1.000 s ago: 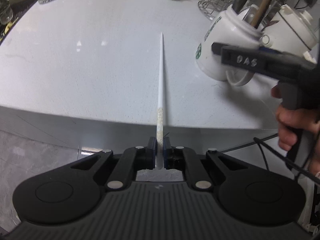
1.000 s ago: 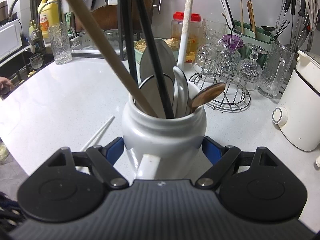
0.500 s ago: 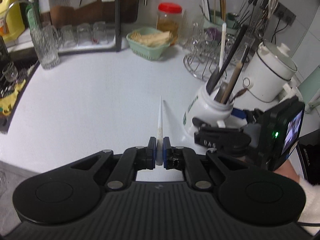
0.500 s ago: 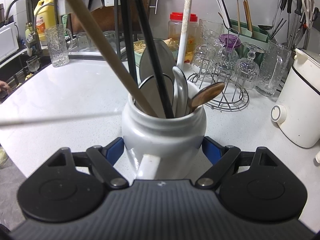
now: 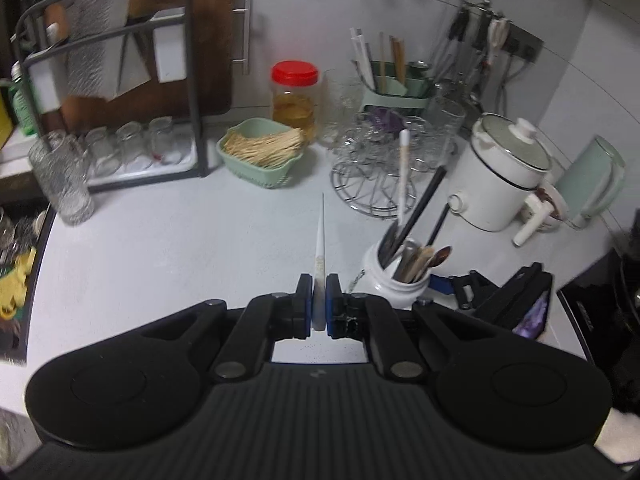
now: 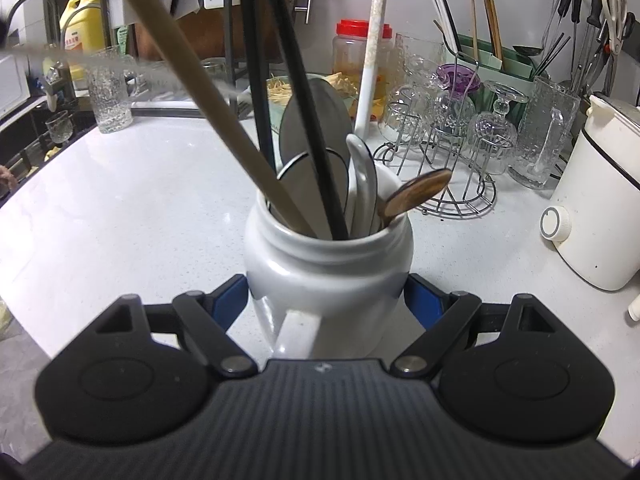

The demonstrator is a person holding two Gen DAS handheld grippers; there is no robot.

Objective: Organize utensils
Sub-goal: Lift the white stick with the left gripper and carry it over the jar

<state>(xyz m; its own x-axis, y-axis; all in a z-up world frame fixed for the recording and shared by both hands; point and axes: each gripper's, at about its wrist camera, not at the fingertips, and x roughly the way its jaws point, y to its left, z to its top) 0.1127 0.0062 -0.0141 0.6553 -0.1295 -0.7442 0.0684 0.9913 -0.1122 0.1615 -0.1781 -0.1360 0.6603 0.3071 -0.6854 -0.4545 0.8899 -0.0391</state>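
- The white chopstick sits clamped between the closed pads of the left gripper, long axis running straight away, thin tip far, above the counter.
- To its right, the right gripper squeezes the white jar of utensils.
- A blurred streak at that view's upper left is probably the same chopstick.

No legible text, brand name or number in either view. Far left, right wrist view: red-printed label on the yellow bottle, characters too small and soft to read. Near right, left wrist view: a line of pale lettering on the black box, blurred beyond reading. Same view, centre right: greenish mark on the left side of the white jar, seen edge-on and not decipherable.
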